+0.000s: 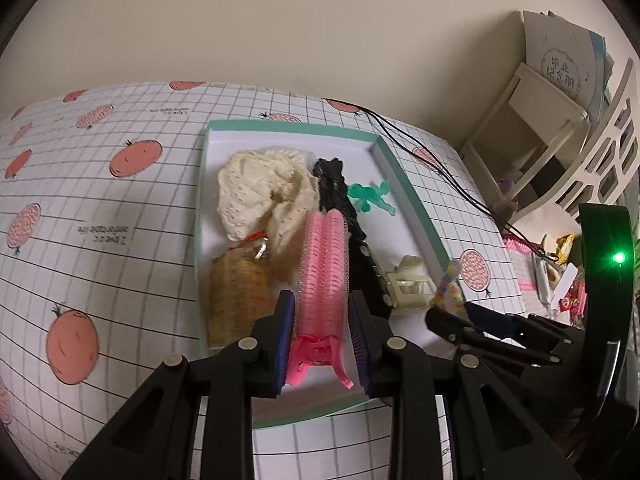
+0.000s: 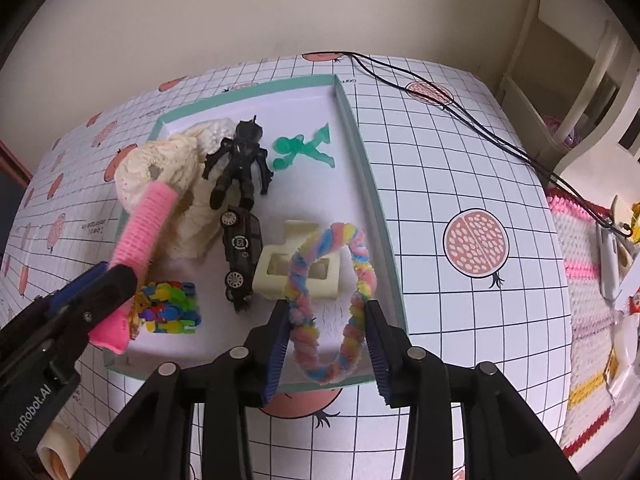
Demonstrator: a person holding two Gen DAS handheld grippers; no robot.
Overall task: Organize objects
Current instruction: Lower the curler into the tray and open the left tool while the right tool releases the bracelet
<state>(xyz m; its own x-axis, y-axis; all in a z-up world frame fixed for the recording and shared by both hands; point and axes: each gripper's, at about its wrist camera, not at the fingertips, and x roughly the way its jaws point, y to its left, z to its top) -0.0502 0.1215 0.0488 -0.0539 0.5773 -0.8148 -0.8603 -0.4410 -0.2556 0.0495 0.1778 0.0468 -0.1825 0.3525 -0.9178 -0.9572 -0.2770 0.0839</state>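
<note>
Pink hair-roller clip (image 1: 323, 276), held lengthwise between the blue pads of my left gripper (image 1: 322, 344), which is closed on it above the near-left part of the teal-rimmed tray (image 1: 416, 196); its roller end points toward the tray's far side. My right gripper (image 2: 326, 344) pinches a pastel braided loop (image 2: 332, 300) from both sides, over the tray's near-right corner (the loop's upper arc hangs in front of a cream claw clip (image 2: 298, 268) lying on the tray floor). Inside the tray: a cream knitted piece (image 2: 180, 184) at the far left, a black action figure (image 2: 240, 160) just right of it, a green translucent figure (image 2: 304, 150) toward the far-right wall, a black toy car (image 2: 240, 248) near the middle, and a pile of small coloured pieces (image 2: 172, 306) at the near left. The tray rests on a gridded tablecloth (image 2: 440, 152) printed with pomegranates.
</note>
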